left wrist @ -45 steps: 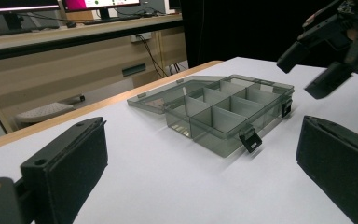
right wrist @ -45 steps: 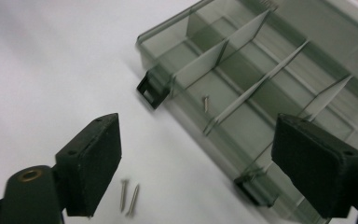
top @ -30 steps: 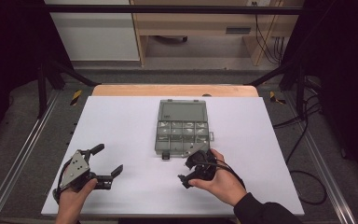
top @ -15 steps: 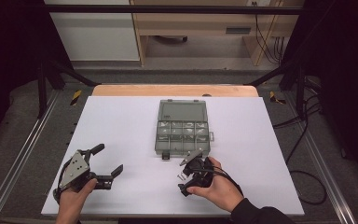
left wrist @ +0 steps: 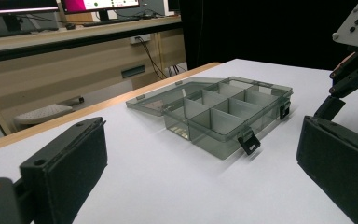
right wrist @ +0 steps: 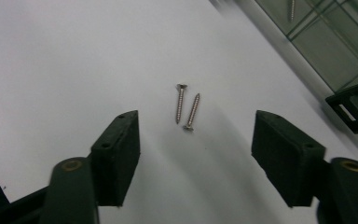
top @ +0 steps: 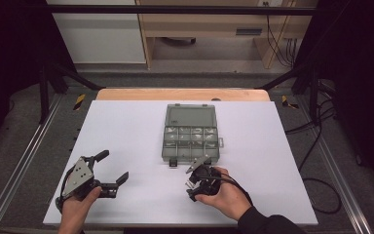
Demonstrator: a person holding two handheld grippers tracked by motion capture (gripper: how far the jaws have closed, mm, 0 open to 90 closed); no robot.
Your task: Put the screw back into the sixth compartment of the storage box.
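The right tool [right wrist: 196,154] has just been closing; its jaws stand apart with nothing pressed between them. Two screws [right wrist: 186,106] lie side by side, nearly touching, on the white desk [top: 126,126] at the centre of the right gripper view, ahead of the jaws. The compartment box [top: 191,132], lid open, sits at the upper right of that view. Recommended: centre on one screw, lower the pads to the desk, then close squarely across the shank. The left tool [top: 100,173] rests open at lower left of the high view.
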